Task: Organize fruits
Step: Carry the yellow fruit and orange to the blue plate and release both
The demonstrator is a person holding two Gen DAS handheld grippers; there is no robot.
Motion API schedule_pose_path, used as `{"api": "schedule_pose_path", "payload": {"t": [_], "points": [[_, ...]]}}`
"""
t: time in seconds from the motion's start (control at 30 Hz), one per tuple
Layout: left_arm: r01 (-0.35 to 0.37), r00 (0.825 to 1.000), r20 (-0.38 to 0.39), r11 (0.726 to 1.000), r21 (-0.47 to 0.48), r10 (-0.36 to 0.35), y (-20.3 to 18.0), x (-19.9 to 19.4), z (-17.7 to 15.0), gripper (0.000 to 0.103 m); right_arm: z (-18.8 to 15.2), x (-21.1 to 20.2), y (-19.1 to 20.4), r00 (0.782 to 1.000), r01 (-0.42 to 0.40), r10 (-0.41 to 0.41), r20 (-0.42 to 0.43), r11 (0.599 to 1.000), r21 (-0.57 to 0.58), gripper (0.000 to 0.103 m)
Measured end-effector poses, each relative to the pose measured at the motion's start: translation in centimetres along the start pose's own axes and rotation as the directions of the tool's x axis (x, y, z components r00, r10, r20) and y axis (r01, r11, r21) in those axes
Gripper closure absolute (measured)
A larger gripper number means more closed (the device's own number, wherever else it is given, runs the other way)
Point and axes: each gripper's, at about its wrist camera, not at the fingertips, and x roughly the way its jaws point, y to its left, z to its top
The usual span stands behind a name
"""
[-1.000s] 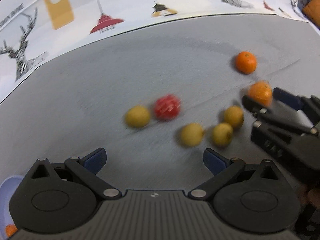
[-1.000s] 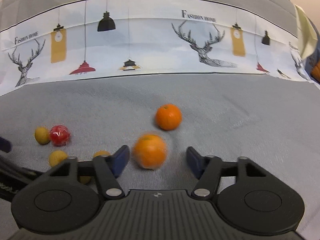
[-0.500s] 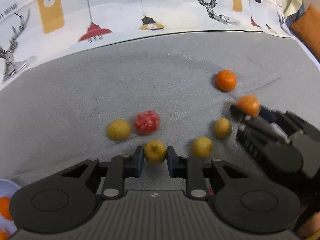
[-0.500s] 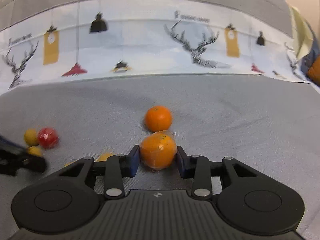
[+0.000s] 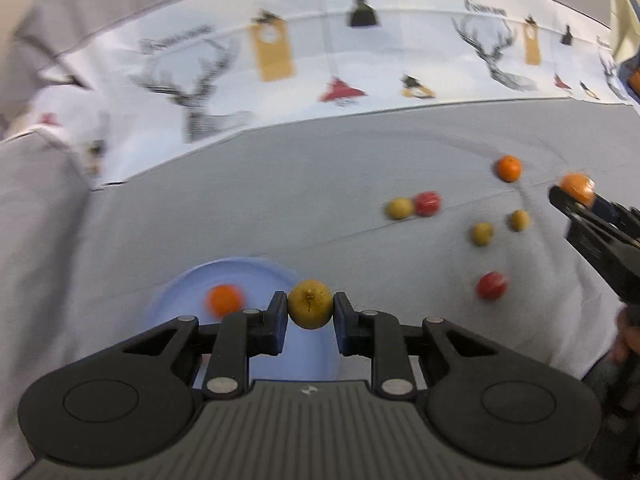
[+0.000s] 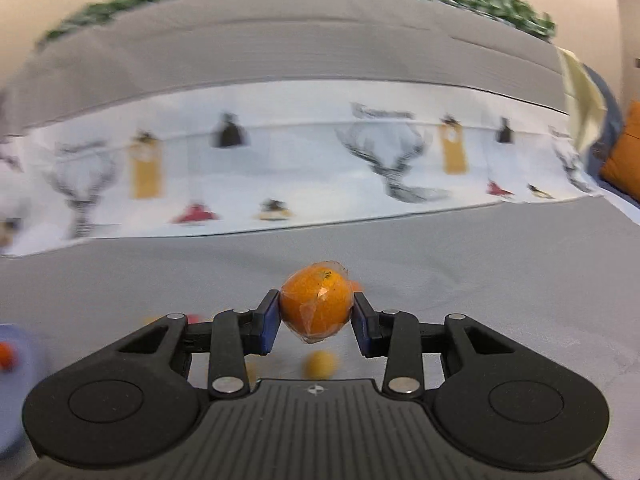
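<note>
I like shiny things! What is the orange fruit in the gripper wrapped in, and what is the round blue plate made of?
The orange fruit in the right gripper looks covered in thin clear plastic film: creases and glints show. The round pale blue plate looks like smooth plastic, though blur leaves that open.

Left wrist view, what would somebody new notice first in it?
Front and centre, the left gripper pinches a yellow fruit above the blue plate, which already holds an orange. At the right edge, the right gripper grips a wrapped orange.
</note>
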Motion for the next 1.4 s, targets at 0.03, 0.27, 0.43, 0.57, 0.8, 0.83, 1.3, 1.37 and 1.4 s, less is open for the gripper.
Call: {"api": "schedule_pose_path", "payload": {"t": [0.03, 0.27, 0.43, 0.57, 0.8, 0.83, 1.3, 1.37, 1.4], "points": [[-0.017, 1.0, 0.006, 1.0, -0.005, 0.017, 0.9, -1.2, -0.6, 0.076, 0.2, -1.6, 0.8, 0.999, -0.036, 0.036, -0.009, 0.999, -0.003, 0.064], [-0.076, 0.997, -0.001, 0.995, -0.057, 0.076, 5.6, -7.7, -6.5, 0.076, 0.0, -11.7, 5.9, 0.967, -0.253, 0.249, -0.052, 0.965, -0.071, 0.064], [-0.086, 0.996, -0.013, 0.991, -0.103, 0.086, 7.8, -10.3, -10.6, 0.076, -1.4, -17.3, 8.3, 0.948, -0.317, 0.311, -0.069, 0.943, -0.102, 0.064], [-0.09, 0.996, -0.005, 0.986, -0.138, 0.09, 9.0, -11.5, -13.1, 0.076, -2.1, -19.6, 9.7, 0.941, -0.335, 0.325, -0.091, 0.934, -0.123, 0.064], [-0.072, 0.997, 0.002, 0.982, -0.176, 0.074, 9.9, -12.5, -15.0, 0.076, -2.6, -21.7, 12.0, 0.932, -0.36, 0.345, -0.108, 0.918, -0.169, 0.064], [-0.071, 0.997, 0.005, 0.981, -0.178, 0.073, 9.9, -12.6, -15.1, 0.076, -2.6, -21.8, 12.2, 0.931, -0.362, 0.347, -0.109, 0.916, -0.173, 0.064], [-0.05, 0.998, 0.024, 0.977, -0.207, 0.056, 10.5, -12.6, -15.5, 0.076, -2.8, -22.4, 13.1, 0.93, -0.365, 0.347, -0.118, 0.908, -0.205, 0.064], [-0.048, 0.998, 0.026, 0.976, -0.212, 0.055, 10.6, -12.6, -15.4, 0.076, -2.8, -22.3, 13.3, 0.93, -0.367, 0.348, -0.122, 0.907, -0.209, 0.064], [-0.047, 0.998, 0.028, 0.975, -0.216, 0.054, 10.7, -12.6, -15.4, 0.076, -2.9, -22.3, 13.3, 0.929, -0.369, 0.349, -0.126, 0.905, -0.213, 0.064]]}}
